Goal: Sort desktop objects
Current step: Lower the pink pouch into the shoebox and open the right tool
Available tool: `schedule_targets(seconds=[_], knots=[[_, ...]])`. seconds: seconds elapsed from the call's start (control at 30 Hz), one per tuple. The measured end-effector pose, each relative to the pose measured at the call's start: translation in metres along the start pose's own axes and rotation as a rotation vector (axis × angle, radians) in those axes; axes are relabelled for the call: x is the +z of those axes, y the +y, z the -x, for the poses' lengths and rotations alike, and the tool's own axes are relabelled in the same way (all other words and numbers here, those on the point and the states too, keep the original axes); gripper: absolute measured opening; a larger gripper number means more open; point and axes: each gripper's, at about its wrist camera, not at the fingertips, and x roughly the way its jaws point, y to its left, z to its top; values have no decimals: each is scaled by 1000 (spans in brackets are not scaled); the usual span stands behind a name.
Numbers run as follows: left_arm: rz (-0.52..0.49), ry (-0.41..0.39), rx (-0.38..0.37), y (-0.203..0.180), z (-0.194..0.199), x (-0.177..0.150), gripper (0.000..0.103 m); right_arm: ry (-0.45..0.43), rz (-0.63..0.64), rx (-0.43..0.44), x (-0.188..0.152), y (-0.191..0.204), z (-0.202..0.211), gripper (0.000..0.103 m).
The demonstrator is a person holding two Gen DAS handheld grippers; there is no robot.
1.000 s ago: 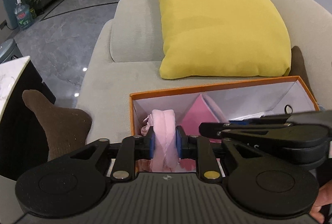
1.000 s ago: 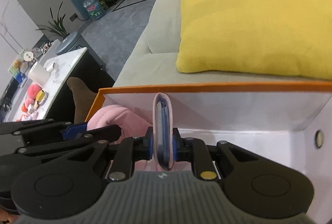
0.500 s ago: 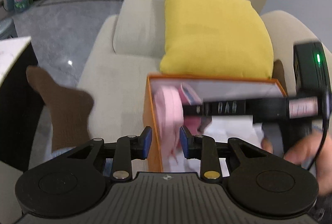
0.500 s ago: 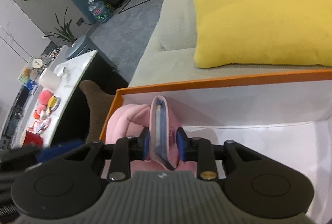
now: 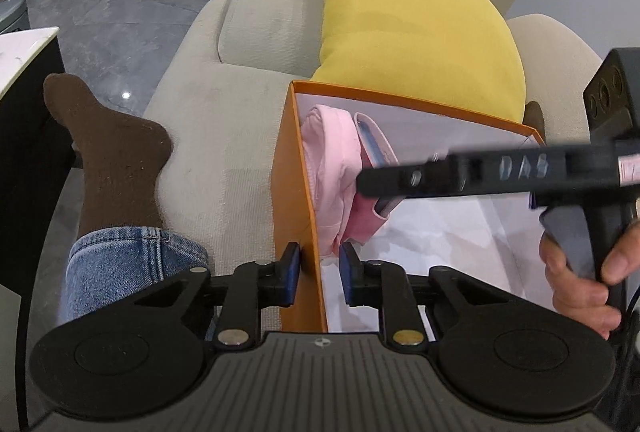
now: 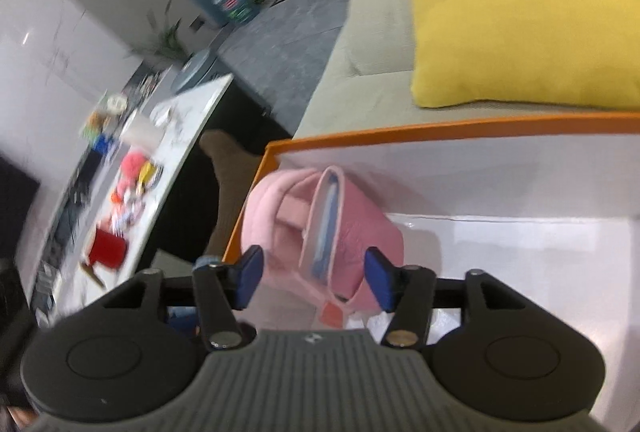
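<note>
An orange box (image 5: 294, 168) with a white inside rests on the beige sofa. In its left end lie a pink cloth bundle (image 5: 328, 160) and a pink pouch holding blue items (image 5: 370, 144). My left gripper (image 5: 318, 274) is open and empty, its jaws straddling the box's left wall. My right gripper (image 6: 314, 278) is open and empty just above the pink pouch (image 6: 348, 228), with the pink bundle (image 6: 266, 210) to its left inside the box (image 6: 460, 130). The right gripper's body crosses the left wrist view (image 5: 500, 172).
A yellow cushion (image 5: 416, 24) leans on the sofa (image 5: 224, 136) behind the box. A leg in jeans and a brown sock (image 5: 112, 152) lies left of the box. A white table with several small objects (image 6: 132, 192) stands further left.
Both grippers opened and let go: the pink bundle and the pink pouch now lie in the box. The left gripper pulled back to the box's left wall; the right gripper backed off.
</note>
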Motion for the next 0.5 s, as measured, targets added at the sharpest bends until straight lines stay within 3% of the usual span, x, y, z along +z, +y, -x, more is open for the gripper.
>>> schedule_targets(seconds=[0.2, 0.3, 0.33, 0.5], knots=[[-14, -3, 18, 0, 1, -3, 15, 36, 222, -92, -12, 27, -19, 65], [-27, 1, 9, -1, 2, -4, 15, 30, 256, -128, -10, 30, -29, 63], [-34, 3, 10, -2, 3, -5, 15, 25, 260, -119, -10, 30, -30, 58], [-47, -1, 21, -5, 2, -7, 15, 24, 255, -106, -8, 29, -33, 56]])
